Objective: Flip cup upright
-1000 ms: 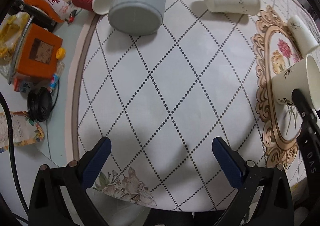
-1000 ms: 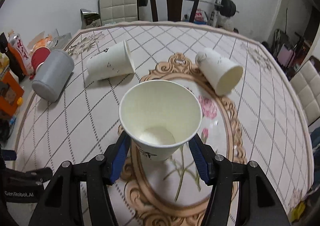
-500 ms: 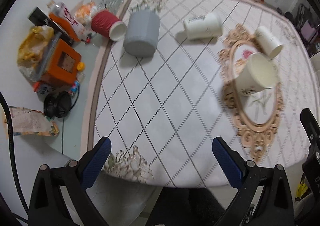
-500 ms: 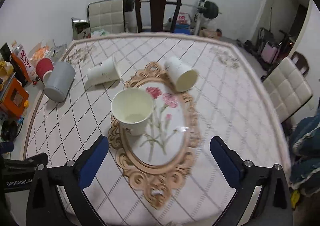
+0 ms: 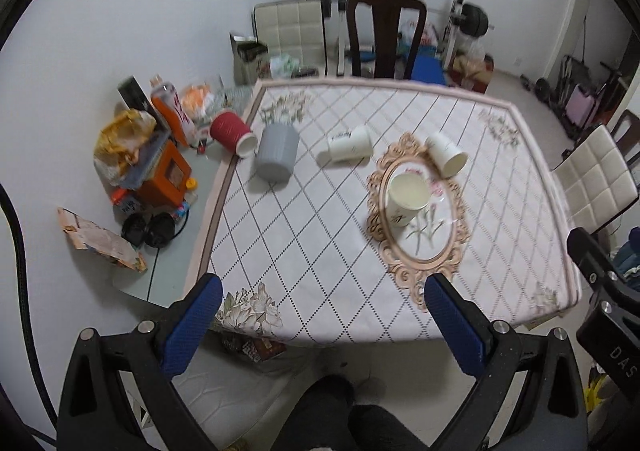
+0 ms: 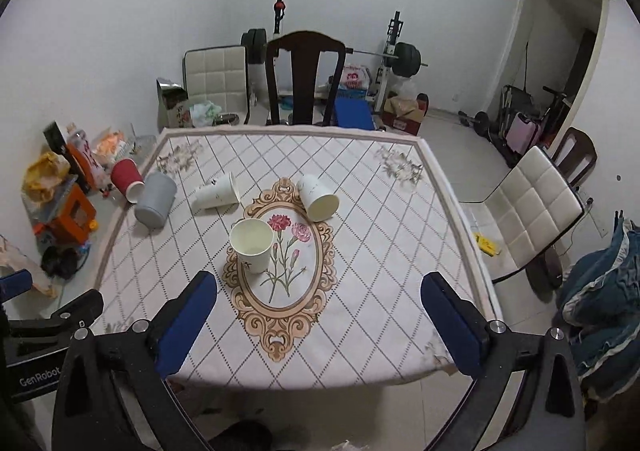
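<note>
A white paper cup [image 6: 252,246] stands upright on the left rim of the oval flower medallion; it also shows in the left wrist view [image 5: 407,199]. Two more white paper cups lie on their sides, one [image 6: 215,192] left of the medallion and one [image 6: 318,198] at its top right. A grey cup [image 6: 155,200] and a red cup [image 6: 127,180] lie on their sides at the far left. My left gripper [image 5: 320,317] and right gripper [image 6: 319,315] are both open, empty and held back above the table's near edge, well away from the cups.
The table [image 6: 384,251] has a diamond-pattern cloth. Boxes, bags and bottles [image 6: 64,191] crowd its left side. A dark wooden chair [image 6: 306,79] stands at the far edge, a white padded chair [image 6: 532,211] at the right. Gym weights stand behind.
My right gripper opened, let go of the white cup standing upright on the medallion, and pulled back and up. My left gripper also drew back from the table, still open.
</note>
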Available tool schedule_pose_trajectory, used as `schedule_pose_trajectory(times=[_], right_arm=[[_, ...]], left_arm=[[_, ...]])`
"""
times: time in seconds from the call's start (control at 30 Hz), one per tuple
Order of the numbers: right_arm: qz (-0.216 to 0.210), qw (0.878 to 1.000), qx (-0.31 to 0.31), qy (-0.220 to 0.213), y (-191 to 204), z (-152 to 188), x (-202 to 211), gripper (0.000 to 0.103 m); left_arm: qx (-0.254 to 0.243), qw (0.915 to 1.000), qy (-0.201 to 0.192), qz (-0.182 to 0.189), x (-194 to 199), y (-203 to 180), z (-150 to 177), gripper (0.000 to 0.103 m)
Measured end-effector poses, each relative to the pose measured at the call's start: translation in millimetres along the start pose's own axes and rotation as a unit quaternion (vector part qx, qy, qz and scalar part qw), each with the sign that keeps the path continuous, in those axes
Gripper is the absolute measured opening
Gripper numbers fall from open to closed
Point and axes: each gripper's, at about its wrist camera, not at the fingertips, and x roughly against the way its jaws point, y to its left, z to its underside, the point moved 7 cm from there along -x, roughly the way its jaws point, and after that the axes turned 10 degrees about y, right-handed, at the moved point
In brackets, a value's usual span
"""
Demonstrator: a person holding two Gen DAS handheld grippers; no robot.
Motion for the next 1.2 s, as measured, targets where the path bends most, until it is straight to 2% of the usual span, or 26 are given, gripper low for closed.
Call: schedule_pose_trajectory(times=[0.23,0.43,0.67,1.2], right_arm=[[-0.008,1.000,-0.005,-0.020,-17.0,7.1,56.3,0.103],[-0.011,1.000,-0.005,-0.029,-22.2,12.5,82.0,0.103],[-0.017,1.000,-0.003,-0.022,-22.1,17.7,86.5,0.103],[-0.021,1.000,0.004,-0.008,-23.8,19.0,75.6,0.103]], left_arm=[[0.004,0.9994,-0.035,0.003,42.3,0.4,8.1,0.103],[0.004,0.9987,-0.050,0.001,54.2,0.8,12.3,0.103],[0.005,0.9983,-0.057,-0.011,57.1,1.7,16.7,0.103],[0.008,0.9982,-0.058,-0.011,55.4,2.3,19.8,0.103]])
